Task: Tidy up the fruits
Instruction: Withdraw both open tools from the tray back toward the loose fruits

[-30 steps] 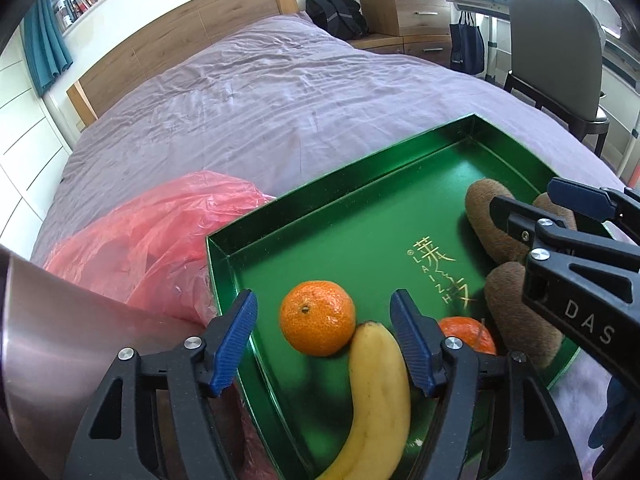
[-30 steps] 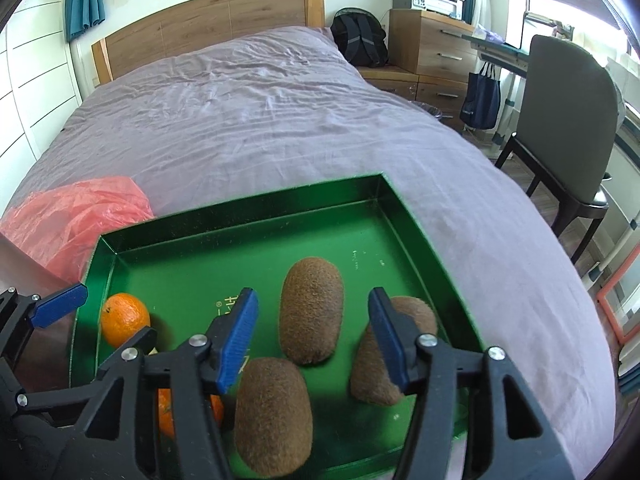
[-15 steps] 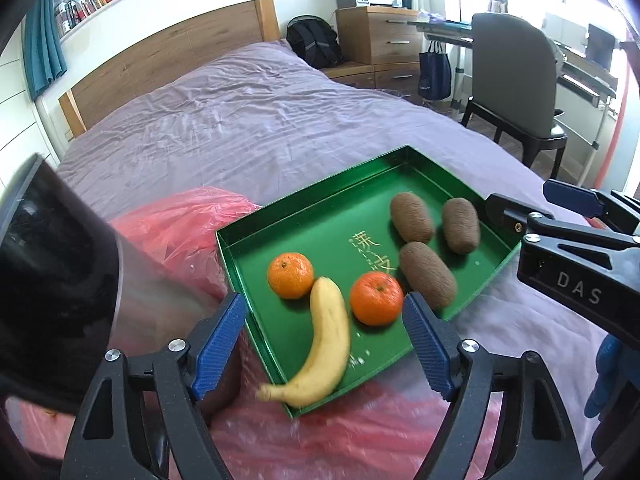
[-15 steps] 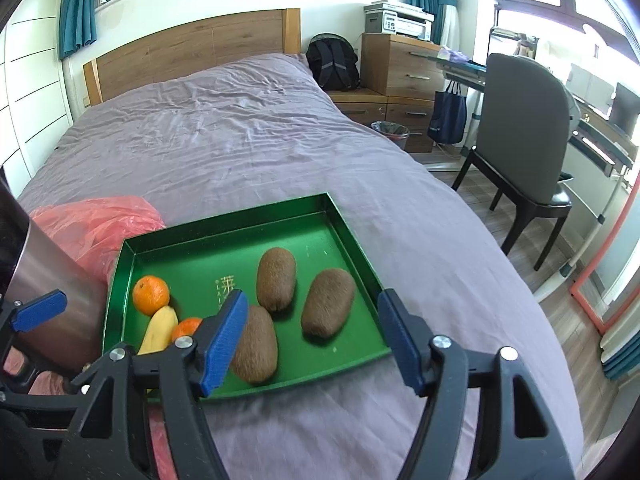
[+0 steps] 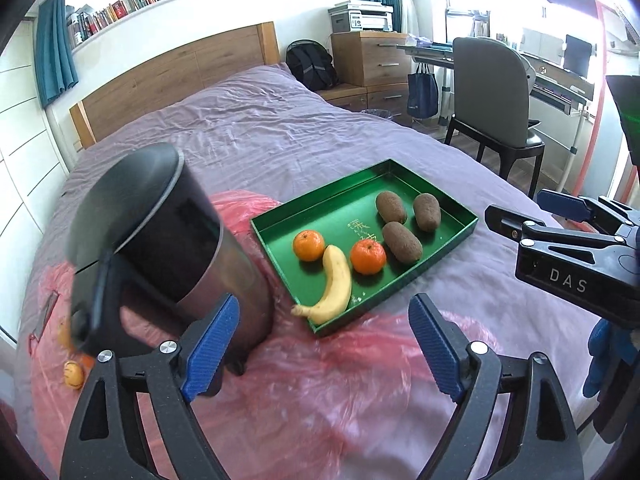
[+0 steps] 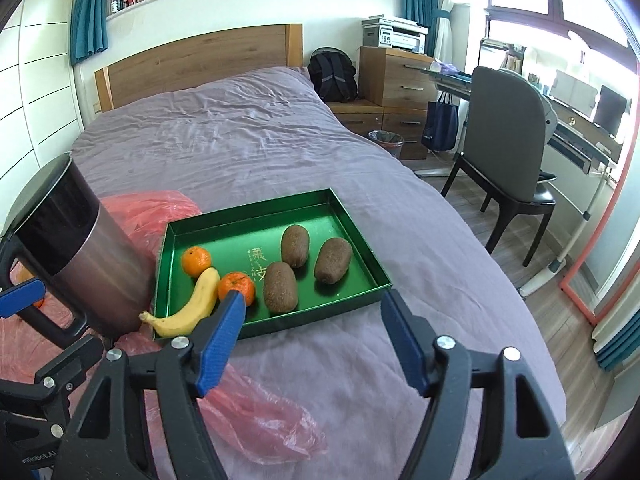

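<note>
purple bedding fills both views, with a green tray (image 6: pixel 360 240) at centre frame on the bed (image 6: pixel 248 136). i count three kiwis (image 6: pixel 280 287) on the tray's right side, and two oranges (image 6: pixel 196 261) and a banana (image 6: pixel 188 312) on its left, the banana's stem poking over the near rim. sorting looks nearly finished to me. what seems left: small orange fruit (image 5: pixel 74 374) at lower left of the left view, lying on the red plastic bag (image 5: pixel 320 380) beside a metal bin (image 5: pixel 160 248). my left tool (image 5: pixel 320 344) and right tool (image 6: pixel 312 340) are both empty, jaws opening wide, nothing between them.
</note>
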The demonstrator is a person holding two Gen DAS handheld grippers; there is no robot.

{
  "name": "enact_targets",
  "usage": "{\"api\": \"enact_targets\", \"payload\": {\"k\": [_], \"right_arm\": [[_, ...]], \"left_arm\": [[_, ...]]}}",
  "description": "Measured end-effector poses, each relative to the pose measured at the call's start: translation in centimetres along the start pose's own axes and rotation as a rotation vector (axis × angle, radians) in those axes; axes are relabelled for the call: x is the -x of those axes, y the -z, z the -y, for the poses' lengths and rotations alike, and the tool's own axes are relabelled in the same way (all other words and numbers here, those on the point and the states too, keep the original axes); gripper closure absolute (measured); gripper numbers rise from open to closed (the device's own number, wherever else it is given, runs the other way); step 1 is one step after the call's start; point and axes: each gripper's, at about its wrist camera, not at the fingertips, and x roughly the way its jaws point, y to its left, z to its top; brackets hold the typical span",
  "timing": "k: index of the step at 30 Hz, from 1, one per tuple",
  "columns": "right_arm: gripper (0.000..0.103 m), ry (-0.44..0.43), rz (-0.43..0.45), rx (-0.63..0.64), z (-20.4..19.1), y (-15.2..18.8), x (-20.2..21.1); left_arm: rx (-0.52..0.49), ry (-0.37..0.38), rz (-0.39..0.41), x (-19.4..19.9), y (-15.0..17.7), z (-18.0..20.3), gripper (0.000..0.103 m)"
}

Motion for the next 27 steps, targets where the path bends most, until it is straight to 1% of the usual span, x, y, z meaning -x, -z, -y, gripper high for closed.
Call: {"api": "enact_targets", "payload": {"k": [2,7,16,22,27], "right_arm": [[0.005,-0.007,0.004,0.01,-0.7,0.7,1.5],[0.004,-0.038,0.026,0.014,-2.7,2.0,4.9],[0.003,-0.116,0.062,0.062,-7.9,3.9,10.1],[0.003,-0.166,0.066,0.101,-12.1,5.3,12.3],[0.002,-0.199,0.06,0.132,-15.9,6.5,13.2]], "left_arm": [[0.005,-0.006,0.008,1.3,0.8,-0.6,0.017],[0.014,-0.028,0.023,4.5,2.8,-2.4,0.016],[0.069,-0.099,0.047,9.4,6.8,-7.7,0.015],[0.134,-0.146,0.049,11.3,10.2,-12.0,0.015],[0.205,-0.191,0.049,12.5,12.9,-15.9,0.015]]}}
